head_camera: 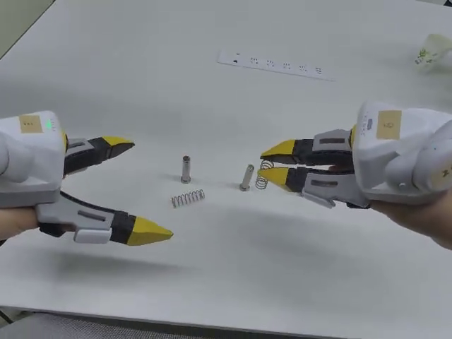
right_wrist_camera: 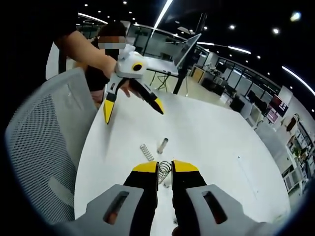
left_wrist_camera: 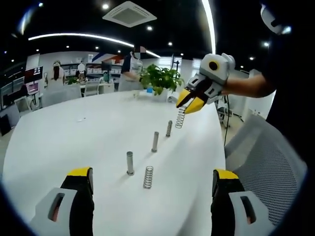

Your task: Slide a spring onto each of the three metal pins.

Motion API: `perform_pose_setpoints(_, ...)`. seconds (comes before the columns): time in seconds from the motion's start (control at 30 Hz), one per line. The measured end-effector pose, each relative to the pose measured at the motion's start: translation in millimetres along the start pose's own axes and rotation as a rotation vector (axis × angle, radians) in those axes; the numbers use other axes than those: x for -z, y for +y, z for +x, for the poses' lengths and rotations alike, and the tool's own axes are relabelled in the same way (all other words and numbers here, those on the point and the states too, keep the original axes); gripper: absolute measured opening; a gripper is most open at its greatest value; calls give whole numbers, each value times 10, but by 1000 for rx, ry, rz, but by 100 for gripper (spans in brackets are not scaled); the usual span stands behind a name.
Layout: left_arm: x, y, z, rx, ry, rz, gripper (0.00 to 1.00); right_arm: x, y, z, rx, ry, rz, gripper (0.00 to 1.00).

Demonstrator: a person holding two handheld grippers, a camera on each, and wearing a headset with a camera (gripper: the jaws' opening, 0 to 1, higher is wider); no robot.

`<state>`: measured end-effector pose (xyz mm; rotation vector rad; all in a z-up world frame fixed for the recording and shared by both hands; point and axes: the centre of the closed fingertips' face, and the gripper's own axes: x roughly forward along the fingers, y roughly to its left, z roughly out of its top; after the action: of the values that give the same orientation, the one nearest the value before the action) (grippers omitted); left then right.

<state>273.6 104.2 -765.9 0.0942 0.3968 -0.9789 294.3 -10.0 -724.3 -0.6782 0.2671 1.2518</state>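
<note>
While the right gripper (head_camera: pixel 268 163) pinched a spring (head_camera: pixel 262 181) between its tips, the left gripper (head_camera: pixel 150 189) gaped left of a loose spring (head_camera: pixel 188 198).

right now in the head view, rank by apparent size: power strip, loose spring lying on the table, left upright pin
1. power strip, clearly largest despite being farthest
2. loose spring, slightly longer than the pin
3. left pin, a close call: upright, it is foreshortened from above

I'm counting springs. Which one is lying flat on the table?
The spring nearest the left gripper, lying alone on its side; another is pinched by the right gripper.
</note>
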Motion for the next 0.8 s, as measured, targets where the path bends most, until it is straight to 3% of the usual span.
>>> perform_pose_setpoints(0.3, -31, 42, -11, -9, -21, -11, 99, 96, -238, 56, 72, 9, 37, 7)
perform_pose_setpoints(0.5, -9, 46, 7, -11, -22, -22, 99, 111, -361, 142, 113, -15, 96, 7)
perform_pose_setpoints(0.8, -2, 76, -2, -21, -21, -35, 99, 145, -417, 246, 120, -17, 127, 7)
